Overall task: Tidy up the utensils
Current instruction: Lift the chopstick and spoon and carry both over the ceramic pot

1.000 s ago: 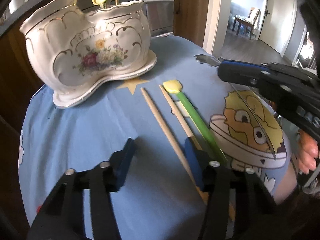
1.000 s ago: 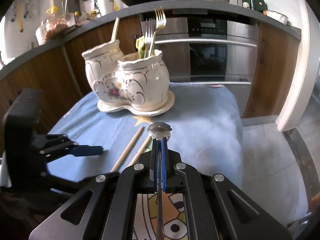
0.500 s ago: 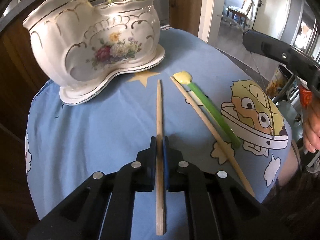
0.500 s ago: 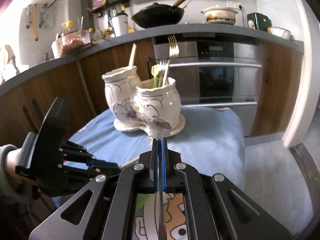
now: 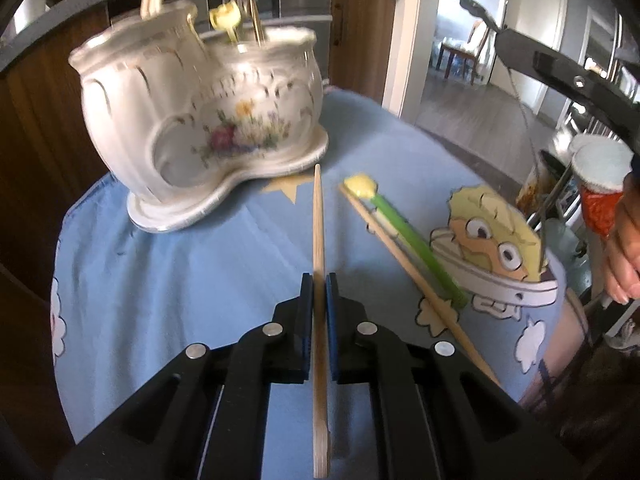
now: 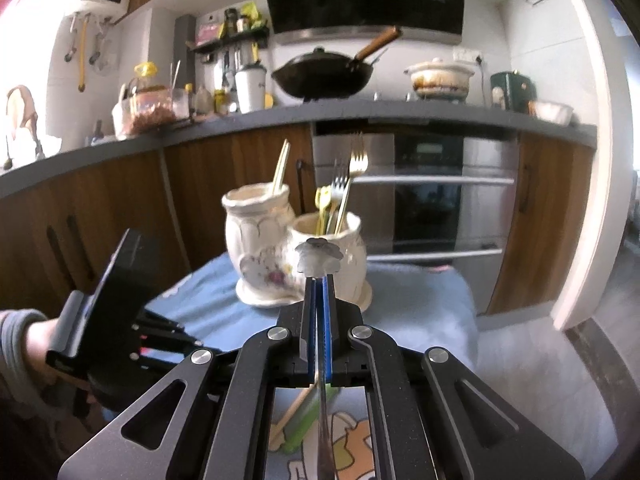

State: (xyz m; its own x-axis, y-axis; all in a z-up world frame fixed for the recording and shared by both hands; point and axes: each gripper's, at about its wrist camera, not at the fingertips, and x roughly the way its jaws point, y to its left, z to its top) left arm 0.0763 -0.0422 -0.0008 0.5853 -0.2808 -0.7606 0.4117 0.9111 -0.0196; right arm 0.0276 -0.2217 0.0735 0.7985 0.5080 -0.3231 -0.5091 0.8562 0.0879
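- Left wrist view: chopstick (image 5: pixel 319 240) sits clamped between the jaws of the left gripper (image 5: pixel 319 292), its long axis running straight ahead so the tip points at the base of the ceramic holder (image 5: pixel 208 120), just short of it.
- Same view: 1 more chopstick (image 5: pixel 404 264) and a green spoon (image 5: pixel 404 232) lie side by side on the blue worktop cloth (image 5: pixel 160 288), to the right of the holder and slanting away from it.
- The left gripper is low and near level; I judge it must tip up to clear the holder's rim.
- Right wrist view: right gripper (image 6: pixel 319 280) has its jaws shut on a metal utensil (image 6: pixel 319 258), handle running back along the fingers, decorated end forward, level with the holder's nearer compartment (image 6: pixel 328 240), which carries forks (image 6: pixel 352 176).
- The right gripper looks the higher and better lined up.
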